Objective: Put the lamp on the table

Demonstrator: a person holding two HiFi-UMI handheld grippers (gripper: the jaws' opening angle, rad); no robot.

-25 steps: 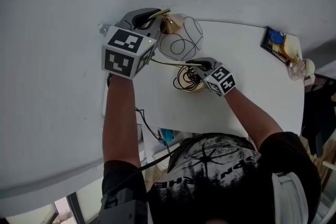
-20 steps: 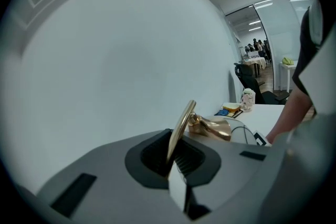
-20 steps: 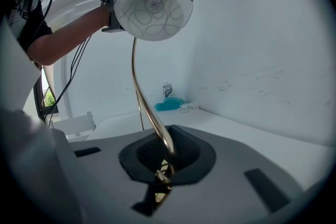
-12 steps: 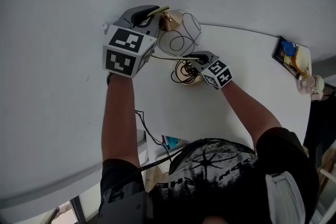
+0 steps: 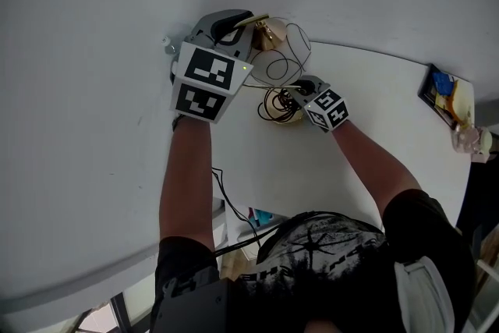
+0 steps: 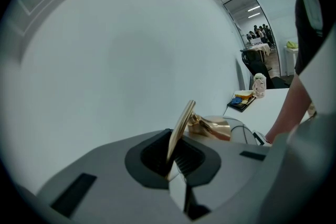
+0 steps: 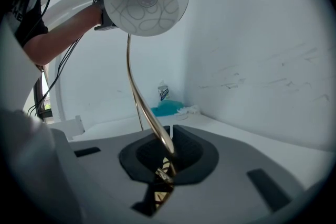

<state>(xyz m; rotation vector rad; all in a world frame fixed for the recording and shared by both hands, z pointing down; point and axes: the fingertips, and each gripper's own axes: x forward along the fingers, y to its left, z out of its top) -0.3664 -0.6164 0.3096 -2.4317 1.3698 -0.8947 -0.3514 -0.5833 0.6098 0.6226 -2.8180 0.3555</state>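
Count: one white-globed gold-stemmed lamp [image 7: 146, 0] | two tongs, my left gripper [image 6: 174, 162] and right gripper [image 7: 164, 168], each clamped on its curved stem | one white table [image 5: 374, 113]

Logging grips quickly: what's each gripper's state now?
Left gripper: shut on the lamp stem.
Right gripper: shut on the lamp stem, lower down.

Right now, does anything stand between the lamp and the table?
Nothing visible does. The left gripper and right gripper are shut on the stem of the lamp; the table below shows only the lamp's own coiled cord.
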